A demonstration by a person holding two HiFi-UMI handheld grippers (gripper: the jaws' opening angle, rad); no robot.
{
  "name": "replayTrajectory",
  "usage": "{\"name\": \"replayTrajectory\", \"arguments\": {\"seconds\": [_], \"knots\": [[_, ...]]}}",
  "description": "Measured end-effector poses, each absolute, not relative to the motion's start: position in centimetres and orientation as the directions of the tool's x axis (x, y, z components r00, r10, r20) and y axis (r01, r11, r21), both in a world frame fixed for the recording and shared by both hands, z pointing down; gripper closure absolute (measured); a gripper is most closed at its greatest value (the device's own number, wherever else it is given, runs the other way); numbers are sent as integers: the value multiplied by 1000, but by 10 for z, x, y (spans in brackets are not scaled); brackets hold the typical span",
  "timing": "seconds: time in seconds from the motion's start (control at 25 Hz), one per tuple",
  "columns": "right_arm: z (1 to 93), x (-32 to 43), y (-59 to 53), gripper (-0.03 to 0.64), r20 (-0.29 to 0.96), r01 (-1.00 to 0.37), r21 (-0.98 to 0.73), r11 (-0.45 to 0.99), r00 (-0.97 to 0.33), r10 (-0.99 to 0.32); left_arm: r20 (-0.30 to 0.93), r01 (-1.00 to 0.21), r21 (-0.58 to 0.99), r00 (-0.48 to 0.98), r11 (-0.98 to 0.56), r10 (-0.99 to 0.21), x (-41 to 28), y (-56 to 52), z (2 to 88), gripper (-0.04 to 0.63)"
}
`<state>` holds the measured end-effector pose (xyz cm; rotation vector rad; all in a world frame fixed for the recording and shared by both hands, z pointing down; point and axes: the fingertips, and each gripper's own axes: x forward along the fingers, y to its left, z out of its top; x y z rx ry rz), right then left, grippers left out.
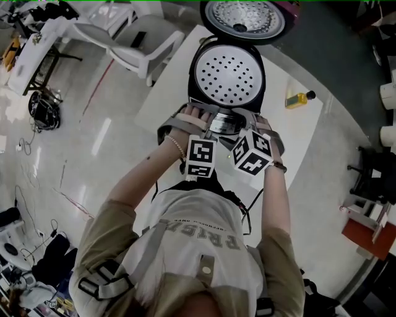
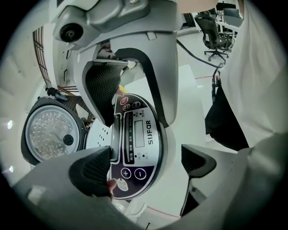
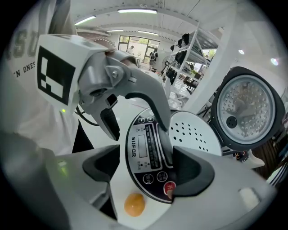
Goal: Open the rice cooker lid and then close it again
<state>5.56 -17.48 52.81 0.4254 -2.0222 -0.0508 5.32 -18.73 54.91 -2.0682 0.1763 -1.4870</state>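
The rice cooker (image 1: 228,77) stands on a white table (image 1: 167,93) with its lid (image 1: 244,18) swung up and back, so the perforated inner plate (image 3: 193,132) shows. Both grippers hang over the cooker's front, pointing steeply down. My left gripper (image 1: 199,116) (image 2: 144,166) is open, its jaws astride the dark control panel (image 2: 137,143). My right gripper (image 1: 252,121) (image 3: 150,168) is also open, with the same control panel (image 3: 146,150) between its jaws. One right jaw lies over the panel's edge by the red button. Neither gripper holds anything.
A small bottle of yellow liquid (image 1: 299,98) lies on the table to the cooker's right. White plastic chairs (image 1: 139,40) stand beyond the table's left corner. Cables and gear (image 1: 43,108) lie on the glossy floor at left. A dark chair (image 1: 374,176) stands at right.
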Motion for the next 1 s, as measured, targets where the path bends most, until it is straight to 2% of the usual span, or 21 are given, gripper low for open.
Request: {"name": "replayTrajectory", "arguments": {"seconds": [0.32,0.56,0.72,1.0], "knots": [[525,54,-173,261,815,-316,190,930,-477,-329,818,196,-531,371,-824,-439,55,-186,549,89],[516,50,-181,261,722,-421,169,891,-563,-403,786,104,-545,409,-832,-464,56,-193,543,106],[507,47,-180,261,647,-483,121,867,-624,-438,781,50,-509,446,-859,-437,53,-187,538,107],[491,53,-177,261,553,-574,114,811,-642,-531,740,-80,-420,546,-904,-392,46,-178,516,112]]}}
